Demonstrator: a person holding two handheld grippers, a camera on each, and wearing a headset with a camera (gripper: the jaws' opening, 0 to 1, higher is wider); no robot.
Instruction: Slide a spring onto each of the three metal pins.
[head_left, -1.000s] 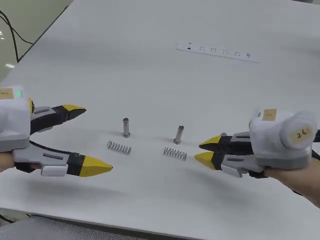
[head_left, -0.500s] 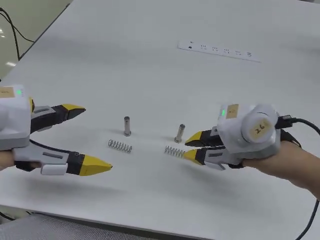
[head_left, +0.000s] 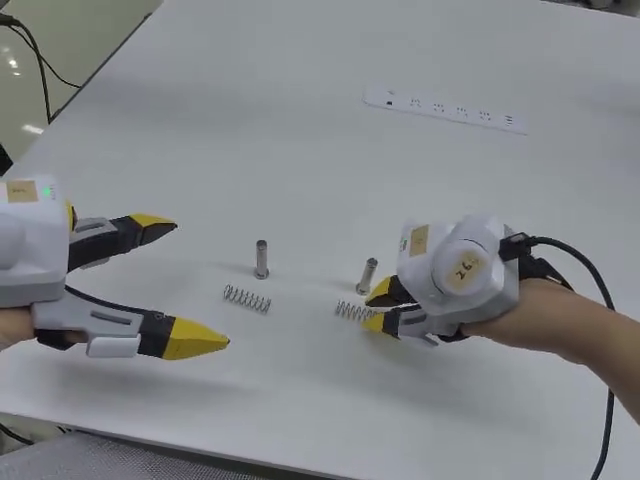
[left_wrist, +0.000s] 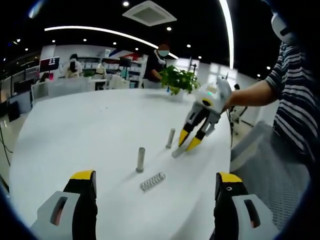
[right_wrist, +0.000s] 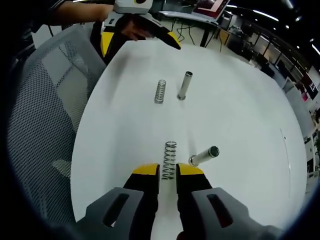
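Closer now — right claw at spring

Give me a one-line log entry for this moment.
right gripper: open, jaws astride end of right spring | left gripper: open, hovering | left spring: flat on table | two pins: bare

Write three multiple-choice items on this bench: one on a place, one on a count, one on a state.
1. Where is the right tool? A. Inside a drawer. B. At one end of a spring, beside a pin. C. On a shelf.
2. How many springs lie on the table? A. One. B. Two. C. Four.
3. How do the left tool's jaws stand? A. Wide apart, holding nothing. B. Shut on a spring. C. Shut on a pin.
Key: B, its tips flank the spring's end; B, that spring plus another by the other pin; A, a broad gap separates its tips.
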